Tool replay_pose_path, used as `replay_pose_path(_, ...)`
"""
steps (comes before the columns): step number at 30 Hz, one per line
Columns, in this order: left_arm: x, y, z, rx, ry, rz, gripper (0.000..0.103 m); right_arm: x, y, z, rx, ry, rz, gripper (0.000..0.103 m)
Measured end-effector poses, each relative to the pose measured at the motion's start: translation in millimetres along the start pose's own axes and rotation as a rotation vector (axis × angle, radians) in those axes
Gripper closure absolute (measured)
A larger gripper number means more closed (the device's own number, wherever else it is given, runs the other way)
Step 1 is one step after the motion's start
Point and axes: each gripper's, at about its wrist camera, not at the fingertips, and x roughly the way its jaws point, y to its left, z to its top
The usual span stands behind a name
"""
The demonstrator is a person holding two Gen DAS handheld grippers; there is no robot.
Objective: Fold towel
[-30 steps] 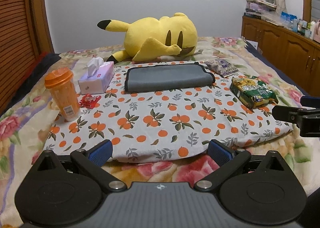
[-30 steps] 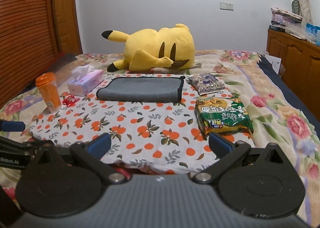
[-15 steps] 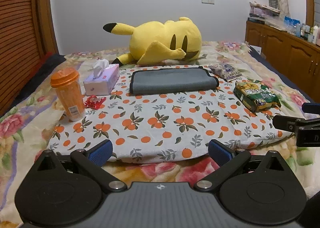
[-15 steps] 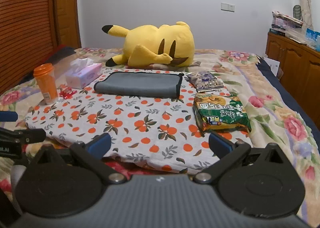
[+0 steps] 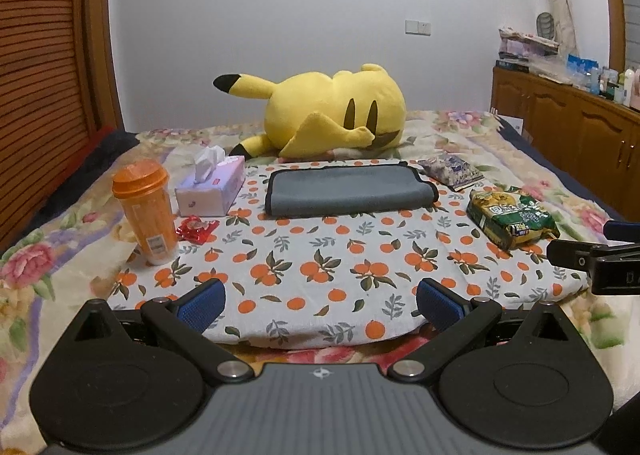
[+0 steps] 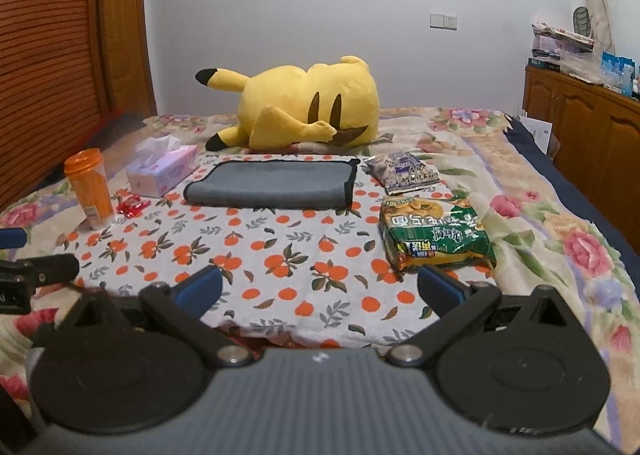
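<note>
Level, both grippers (image 5: 318,305) (image 6: 319,291) spread, towel (image 5: 348,191) apart

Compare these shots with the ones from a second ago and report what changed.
Both tongs, left and right, drew back from the gray towel and levelled out; each stayed open and empty. Nothing was grasped or released. The towel stays folded on the orange-print cloth, and the Pikachu plush, tissue box and orange cup have not moved.

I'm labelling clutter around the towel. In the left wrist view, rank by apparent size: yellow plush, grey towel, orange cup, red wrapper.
1. yellow plush, farthest away yet still largest
2. grey towel
3. orange cup, nearest, so it may look oversized
4. red wrapper
</note>
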Motion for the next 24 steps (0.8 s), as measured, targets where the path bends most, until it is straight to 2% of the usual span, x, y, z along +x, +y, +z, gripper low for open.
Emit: replay_pose_path(24,-19.9,-4.0,1.7,0.033,-0.122,0.003,0.000,-15.5,-0.9,2.6,-0.001,-0.104,-0.002,0.000)
